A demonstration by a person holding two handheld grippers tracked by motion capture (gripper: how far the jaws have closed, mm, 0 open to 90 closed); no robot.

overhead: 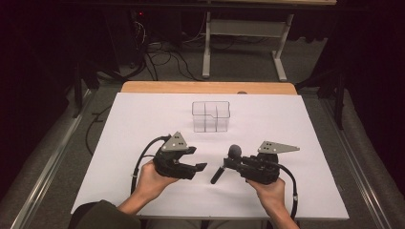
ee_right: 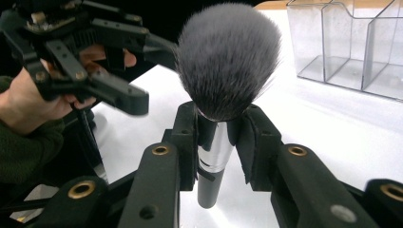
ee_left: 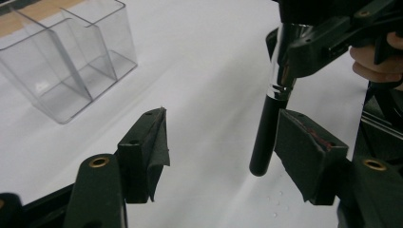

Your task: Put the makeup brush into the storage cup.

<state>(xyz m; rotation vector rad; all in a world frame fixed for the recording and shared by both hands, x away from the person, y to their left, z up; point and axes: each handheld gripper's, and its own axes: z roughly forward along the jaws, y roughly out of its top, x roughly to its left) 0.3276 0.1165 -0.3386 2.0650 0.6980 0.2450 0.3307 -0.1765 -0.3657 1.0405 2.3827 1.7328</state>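
A makeup brush [overhead: 224,164] with a grey bristle head [ee_right: 228,57], a silver collar and a black handle [ee_left: 266,133] is held just above the white table. My right gripper [overhead: 230,163] [ee_right: 221,128] is shut on the brush at its collar, with the bristles pointing toward the table's far side and the handle slanting down toward the near edge. My left gripper [overhead: 197,158] [ee_left: 223,128] stands open just left of the brush. The handle's end hangs close beside its right pad [ee_left: 304,152], apart from it. A clear divided organizer [overhead: 211,116] [ee_left: 71,61] stands empty farther back.
A white sheet [overhead: 143,124] covers the table, with a wooden edge [overhead: 205,87] at the far side. The person's hands [overhead: 153,180] hold both grippers near the front. A desk frame [overhead: 206,43] and cables stand on the floor beyond.
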